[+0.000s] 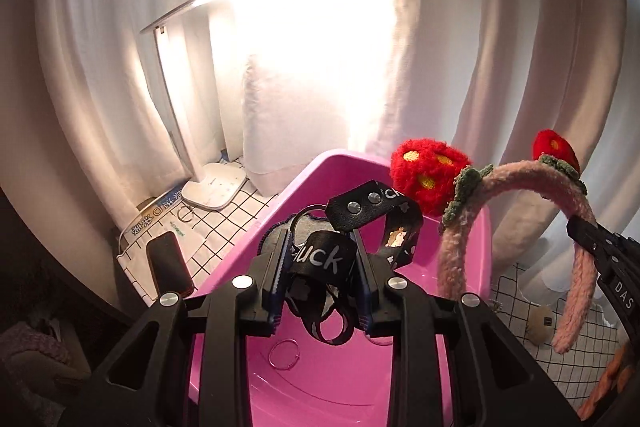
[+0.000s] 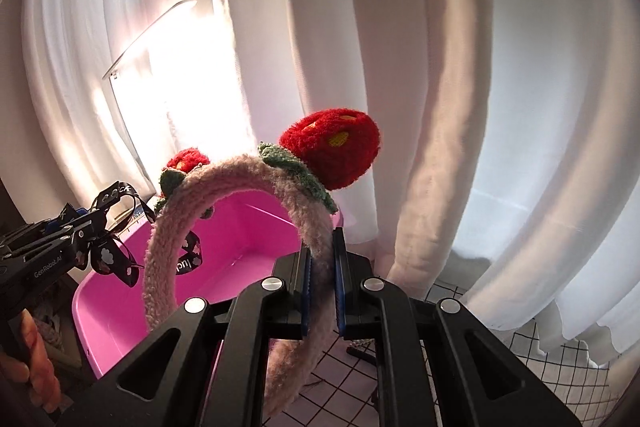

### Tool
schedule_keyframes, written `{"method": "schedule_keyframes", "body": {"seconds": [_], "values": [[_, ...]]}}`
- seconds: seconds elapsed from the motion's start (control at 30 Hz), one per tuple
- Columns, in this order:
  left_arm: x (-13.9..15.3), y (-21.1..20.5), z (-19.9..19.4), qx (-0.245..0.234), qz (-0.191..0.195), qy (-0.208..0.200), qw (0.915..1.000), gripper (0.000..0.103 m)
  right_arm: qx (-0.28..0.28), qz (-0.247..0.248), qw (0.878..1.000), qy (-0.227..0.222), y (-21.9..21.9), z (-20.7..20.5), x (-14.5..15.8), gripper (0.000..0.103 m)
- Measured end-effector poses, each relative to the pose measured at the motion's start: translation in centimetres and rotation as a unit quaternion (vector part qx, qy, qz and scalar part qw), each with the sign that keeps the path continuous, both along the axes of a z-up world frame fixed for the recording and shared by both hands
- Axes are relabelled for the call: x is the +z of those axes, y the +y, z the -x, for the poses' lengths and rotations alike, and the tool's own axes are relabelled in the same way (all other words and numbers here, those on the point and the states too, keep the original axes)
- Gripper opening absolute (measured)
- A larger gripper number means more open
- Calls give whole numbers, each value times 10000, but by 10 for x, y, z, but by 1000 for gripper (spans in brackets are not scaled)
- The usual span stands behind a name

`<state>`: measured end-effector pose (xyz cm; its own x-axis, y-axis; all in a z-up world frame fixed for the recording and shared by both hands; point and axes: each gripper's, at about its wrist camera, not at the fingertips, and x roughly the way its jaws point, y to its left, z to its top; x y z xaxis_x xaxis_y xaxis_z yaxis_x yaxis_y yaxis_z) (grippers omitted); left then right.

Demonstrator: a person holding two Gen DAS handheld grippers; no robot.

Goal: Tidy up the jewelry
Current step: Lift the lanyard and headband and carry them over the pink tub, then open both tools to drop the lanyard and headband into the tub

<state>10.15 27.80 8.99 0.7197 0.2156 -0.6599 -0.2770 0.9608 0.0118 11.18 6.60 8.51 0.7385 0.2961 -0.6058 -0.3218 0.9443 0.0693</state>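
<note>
- A lit desk lamp (image 1: 212, 187) is glaring ahead of me.
- White curtains (image 2: 440, 67) are hanging behind it.
- A grid-patterned cloth (image 1: 224, 227) is covering the tabletop.
- A dark phone (image 1: 168, 263) is lying there.

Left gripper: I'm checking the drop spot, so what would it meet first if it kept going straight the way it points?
Probably the pink bin. The left gripper, shut on the black strap, points down into it, so it should meet the bin's floor near the thin ring, though depth is unclear.
</note>
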Motion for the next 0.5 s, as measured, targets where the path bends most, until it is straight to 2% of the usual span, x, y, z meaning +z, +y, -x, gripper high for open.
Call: {"method": "schedule_keyframes", "body": {"seconds": [0.13,0.3,0.4,0.47,0.5], "values": [[-40,31,-9,216,148,501,9984,28,176,367,9986,327,41,-20,-23,9],[-67,48,-19,324,123,890,9954,30,346,820,9941,626,79,-34,-53,10],[-75,52,-26,316,84,1054,9939,34,401,983,9914,772,96,-43,-64,11],[-77,52,-29,287,73,1124,9932,43,421,1102,9893,864,103,-48,-69,12],[-78,52,-30,292,40,1146,9930,48,437,1128,9884,913,105,-50,-69,19]]}}
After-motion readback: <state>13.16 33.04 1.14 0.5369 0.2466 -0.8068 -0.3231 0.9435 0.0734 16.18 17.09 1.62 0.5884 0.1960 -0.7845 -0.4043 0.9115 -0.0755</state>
